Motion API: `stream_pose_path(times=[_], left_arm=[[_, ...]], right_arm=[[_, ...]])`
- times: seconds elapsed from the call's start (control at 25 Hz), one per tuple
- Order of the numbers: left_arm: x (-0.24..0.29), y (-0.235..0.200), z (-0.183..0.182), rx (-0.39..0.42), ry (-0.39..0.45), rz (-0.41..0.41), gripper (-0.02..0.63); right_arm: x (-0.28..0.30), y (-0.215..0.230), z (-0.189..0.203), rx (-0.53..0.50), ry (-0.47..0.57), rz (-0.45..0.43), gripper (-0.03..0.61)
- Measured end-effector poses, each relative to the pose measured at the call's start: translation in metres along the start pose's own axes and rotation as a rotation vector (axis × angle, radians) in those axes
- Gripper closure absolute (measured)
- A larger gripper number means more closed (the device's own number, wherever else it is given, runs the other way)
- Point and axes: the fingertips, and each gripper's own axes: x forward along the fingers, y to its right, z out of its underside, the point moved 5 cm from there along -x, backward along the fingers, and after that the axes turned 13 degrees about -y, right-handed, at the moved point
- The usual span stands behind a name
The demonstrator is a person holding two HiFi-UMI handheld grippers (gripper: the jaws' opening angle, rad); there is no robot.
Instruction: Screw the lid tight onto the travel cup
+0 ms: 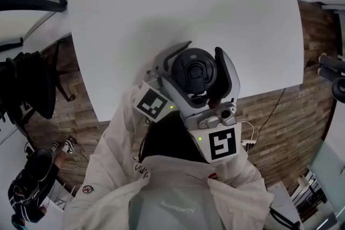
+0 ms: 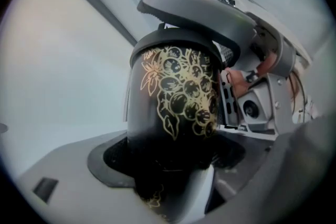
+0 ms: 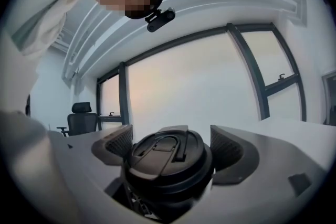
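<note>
**Travel cup** (image 2: 173,107): black body with a gold grape-and-leaf drawing. It is held clear of the white worktop (image 1: 215,2), close in front of the person's pale jacket (image 1: 161,196). Its lower body sits between the fingers (image 2: 100,162) of the left gripper (image 2: 173,165). They are spread wide and pinch the cup from both sides.

**Lid** (image 3: 168,157): black, with a flip tab on top, seated on the cup's mouth. Whether it is fully screwed home cannot be told. It lies low between the fingers (image 3: 227,147) of the right gripper (image 3: 173,145), nearer their roots than their tips. The ribbed pads flank its rim, one on each side, and appear to press on it.

**Marker cubes**: the left gripper's (image 1: 156,104) is just beside the lid, and the right gripper's (image 1: 222,144) is behind its fingers.

**Beyond the right fingers**: large windows (image 3: 184,81) and an office chair (image 3: 81,118).
</note>
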Motion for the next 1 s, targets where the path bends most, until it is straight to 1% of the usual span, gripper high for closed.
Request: stream_pose_path(times=[0.08,0.16,0.2,0.28,0.36,0.4,0.48,0.56,0.6,0.68,0.76,0.8,0.88,0.92,1.0], left_arm=[[-0.001,0.0,0.0,0.002,-0.001,0.01,0.204],[-0.001,0.0,0.0,0.01,-0.002,0.03,0.204],[-0.001,0.0,0.0,0.018,0.0,0.047,0.204],[-0.001,0.0,0.0,0.036,0.002,0.093,0.204],[-0.001,0.001,0.0,0.053,0.008,0.151,0.204],[-0.001,0.001,-0.001,0.063,0.011,0.182,0.204],[-0.001,0.0,0.0,0.08,0.009,0.24,0.204],[-0.001,-0.001,0.001,0.087,0.0,0.284,0.204],[-0.001,-0.001,0.002,0.087,-0.005,0.299,0.204],[-0.001,-0.001,0.003,0.082,-0.01,0.311,0.204],[-0.001,-0.001,0.003,0.075,-0.009,0.306,0.204],[-0.001,-0.001,0.003,0.073,-0.007,0.299,0.204],[-0.001,0.0,0.002,0.067,-0.008,0.276,0.204],[-0.001,0.0,0.002,0.06,-0.01,0.26,0.204],[-0.001,0.0,0.002,0.036,-0.012,0.213,0.204]], right_arm=[[-0.007,0.001,-0.006,0.005,0.043,-0.095,0.127],[-0.016,0.004,-0.016,0.012,0.089,-0.247,0.127],[-0.018,0.005,-0.02,0.0,0.089,-0.337,0.127],[-0.018,0.007,-0.021,-0.081,0.036,-0.505,0.127],[-0.016,0.011,-0.015,-0.178,-0.052,-0.652,0.126],[-0.013,0.012,-0.012,-0.208,-0.092,-0.719,0.126],[-0.007,0.013,-0.008,-0.247,-0.145,-0.838,0.126],[0.001,0.01,-0.006,-0.278,-0.173,-0.924,0.126],[0.004,0.008,-0.005,-0.291,-0.179,-0.951,0.126],[0.009,0.005,-0.004,-0.313,-0.184,-0.974,0.126],[0.009,0.004,-0.004,-0.317,-0.179,-0.964,0.127],[0.009,0.004,-0.004,-0.311,-0.169,-0.946,0.127],[0.007,0.004,-0.006,-0.285,-0.137,-0.875,0.127],[0.006,0.004,-0.006,-0.266,-0.117,-0.821,0.127],[0.005,0.004,-0.007,-0.216,-0.077,-0.682,0.127]])
